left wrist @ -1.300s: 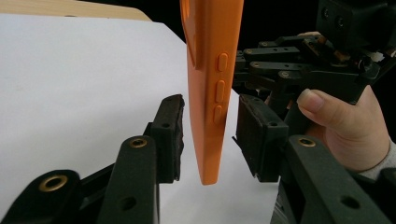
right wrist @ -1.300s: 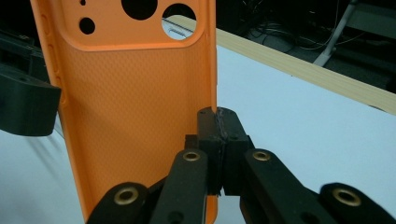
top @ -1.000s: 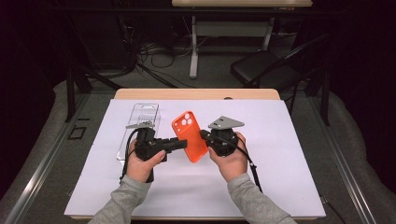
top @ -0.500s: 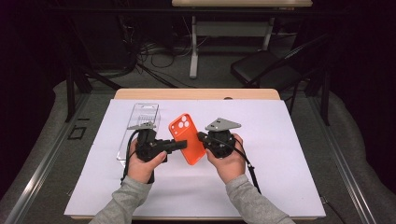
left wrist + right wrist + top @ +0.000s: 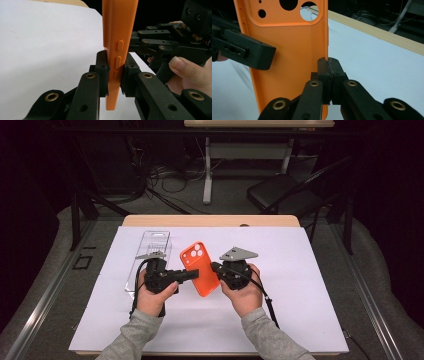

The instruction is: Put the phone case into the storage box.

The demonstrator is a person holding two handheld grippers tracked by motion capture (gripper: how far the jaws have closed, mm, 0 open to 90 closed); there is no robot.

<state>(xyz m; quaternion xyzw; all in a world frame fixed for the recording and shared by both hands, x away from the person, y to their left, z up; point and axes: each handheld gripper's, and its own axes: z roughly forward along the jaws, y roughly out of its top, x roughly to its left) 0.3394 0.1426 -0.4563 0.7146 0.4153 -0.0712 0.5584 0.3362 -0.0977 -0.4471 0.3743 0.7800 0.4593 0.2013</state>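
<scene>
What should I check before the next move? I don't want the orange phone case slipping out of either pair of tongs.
1. Left tongs shut on the orange phone case: ok, clamped over its button edge.
2. Right tongs shut on the case: ok, pinching the thin opposite edge, jaws nearly touching.
3. Case off the white sheet: ok, held up between both grippers.
4. Grip depth on the right: cannot tell, only the rim seems caught.
5. Clear plastic tray out of the way: ok, it lies on the sheet, behind the left gripper.
6. Case undamaged: cannot tell, no bend or crack visible.
</scene>
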